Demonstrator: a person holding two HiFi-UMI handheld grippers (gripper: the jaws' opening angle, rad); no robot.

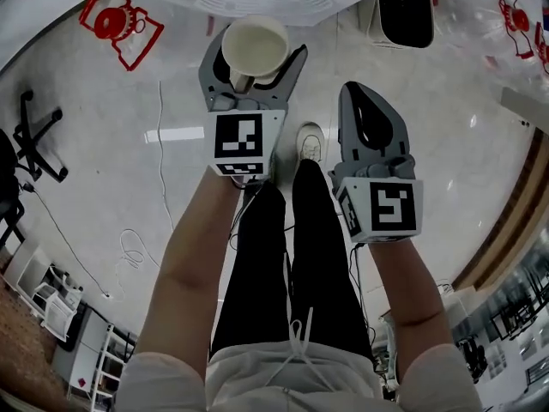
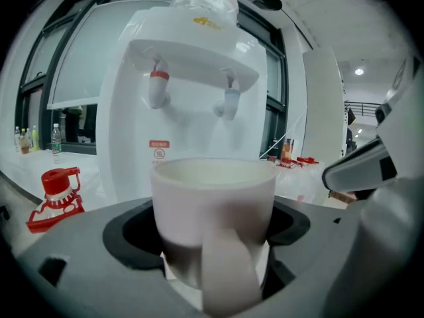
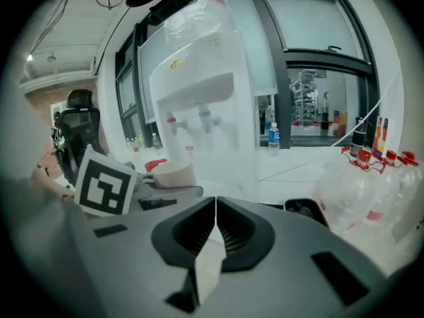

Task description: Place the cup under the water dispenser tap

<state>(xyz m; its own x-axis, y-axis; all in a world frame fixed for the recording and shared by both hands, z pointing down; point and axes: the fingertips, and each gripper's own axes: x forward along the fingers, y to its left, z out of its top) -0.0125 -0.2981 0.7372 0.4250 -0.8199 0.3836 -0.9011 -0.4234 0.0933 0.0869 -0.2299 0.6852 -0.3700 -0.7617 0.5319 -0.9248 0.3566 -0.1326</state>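
Indoors, glossy pale floor [image 1: 111, 144]; left tool [image 1: 254, 58] grasps cup [image 2: 212, 197] before water dispenser [image 2: 192, 78]; right tool [image 3: 215, 211] clenched.

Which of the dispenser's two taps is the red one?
The left tap as seen in the left gripper view: it has a red band, while the right tap is pale, without red.

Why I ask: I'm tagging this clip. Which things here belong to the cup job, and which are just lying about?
Job: cup, held in the left gripper; water dispenser; its red tap and pale tap.

Lying about: red-capped bottle; office chair; clear bottles; the shut, empty right gripper.
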